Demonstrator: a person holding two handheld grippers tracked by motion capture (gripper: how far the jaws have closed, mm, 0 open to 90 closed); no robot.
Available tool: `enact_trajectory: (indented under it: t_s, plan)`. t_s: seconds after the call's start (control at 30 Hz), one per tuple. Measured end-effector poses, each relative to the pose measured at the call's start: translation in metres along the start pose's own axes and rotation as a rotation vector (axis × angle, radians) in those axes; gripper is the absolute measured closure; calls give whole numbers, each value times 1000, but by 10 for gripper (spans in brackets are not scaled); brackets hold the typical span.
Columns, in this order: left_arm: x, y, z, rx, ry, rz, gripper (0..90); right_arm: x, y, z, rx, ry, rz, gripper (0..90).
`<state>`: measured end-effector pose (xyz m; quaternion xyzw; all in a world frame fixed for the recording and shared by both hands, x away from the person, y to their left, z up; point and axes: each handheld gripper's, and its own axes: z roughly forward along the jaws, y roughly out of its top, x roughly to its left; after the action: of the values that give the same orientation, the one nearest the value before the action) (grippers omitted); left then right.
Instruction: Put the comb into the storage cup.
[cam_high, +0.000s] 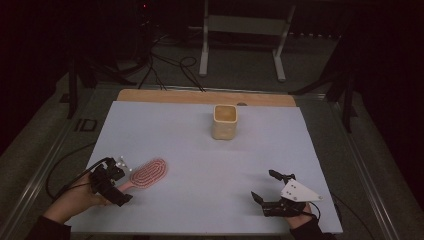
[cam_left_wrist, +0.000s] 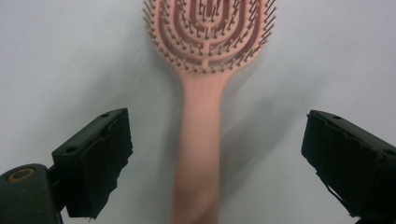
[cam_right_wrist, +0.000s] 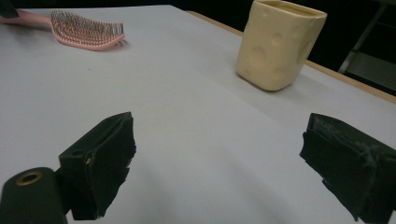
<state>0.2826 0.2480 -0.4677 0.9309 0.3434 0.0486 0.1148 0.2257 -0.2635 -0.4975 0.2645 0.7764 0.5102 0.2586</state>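
Left gripper (cam_high: 111, 181): lower left of the high view, spread wide; in its own view the jaws stand well clear on either side of the handle, pads touching nothing.
Hairbrush (cam_high: 146, 174): pink, lying flat on the tabletop (cam_high: 200, 150) just right of the left gripper, bristles up, head pointing up and right, handle running back between the jaws.
Step in hand: it looks like a grasp of the brush by its handle.
Doing it well: keep the handle centred as it is in the left gripper view, come low so the pads meet the handle's sides and not its top, and close gently; the slim, smooth handle could roll or twist out.
Cup (cam_high: 224, 121): cream, dimpled, upright at upper centre, well apart from the brush.
Right gripper (cam_high: 272, 189): lower right, spread wide, nothing between its jaws, well apart from the cup.
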Motion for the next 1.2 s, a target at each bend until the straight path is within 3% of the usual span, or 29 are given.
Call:
enact_trajectory:
  t_s: [0.17, 0.37, 0.63, 0.73, 0.9, 1.07, 1.2]
  plan:
    - [6, 4, 8, 30, -6, 3, 116, 0, 0, 0, 0, -1, 3, 93]
    - [13, 6, 12, 26, -23, -5, 161, 0, 0, 0, 0, -1, 2, 93]
    - [18, 10, 16, 52, -44, 20, 267, 0, 0, 0, 1, 0, 1, 93]
    - [17, 13, 18, 67, -44, 38, 338, 0, 0, 0, -1, 0, 1, 93]
    - [20, 16, 19, 66, -60, 24, 458, 0, 0, 0, 0, 1, 1, 93]
    - [20, 19, 22, 99, -65, 52, 590, 0, 0, 0, 0, 1, 1, 93]
    - [21, 21, 24, 105, -77, 57, 607, 0, 0, 0, 1, 2, -1, 93]
